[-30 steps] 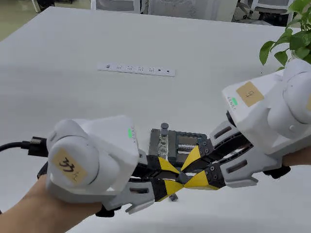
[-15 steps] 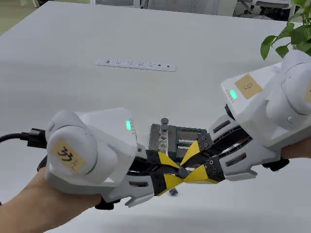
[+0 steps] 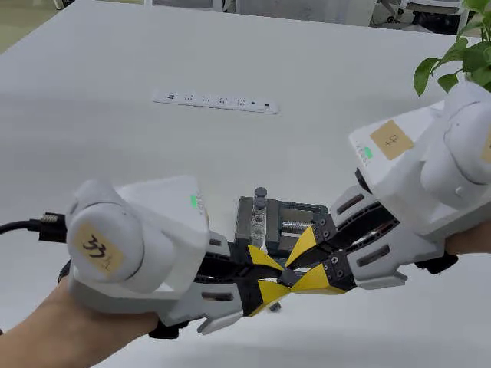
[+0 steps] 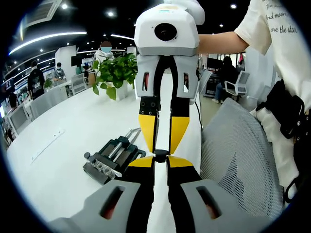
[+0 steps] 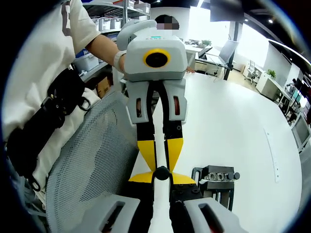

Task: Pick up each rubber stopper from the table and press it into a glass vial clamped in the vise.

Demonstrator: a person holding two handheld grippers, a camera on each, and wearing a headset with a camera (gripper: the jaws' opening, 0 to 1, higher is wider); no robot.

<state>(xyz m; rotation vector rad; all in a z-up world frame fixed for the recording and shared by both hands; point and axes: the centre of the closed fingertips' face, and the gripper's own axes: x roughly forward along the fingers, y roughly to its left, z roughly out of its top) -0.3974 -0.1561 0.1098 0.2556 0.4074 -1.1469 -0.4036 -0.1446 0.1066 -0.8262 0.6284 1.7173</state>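
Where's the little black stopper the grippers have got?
The rubber stopper sits low in the head view's middle, right where the tips of the left gripper and right gripper meet, just on the person's side of the vise.

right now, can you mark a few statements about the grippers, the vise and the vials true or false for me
1. The left gripper and the right gripper meet tip to tip on a rubber stopper. True.
2. The vise is lifted off the table. False: it stands on the table, beyond the grippers.
3. All vials in the vise are stoppered. False: open mouths show in the right gripper view; one seated stopper sits at the end of the row.
4. A power strip lies farther off than the vise. True.
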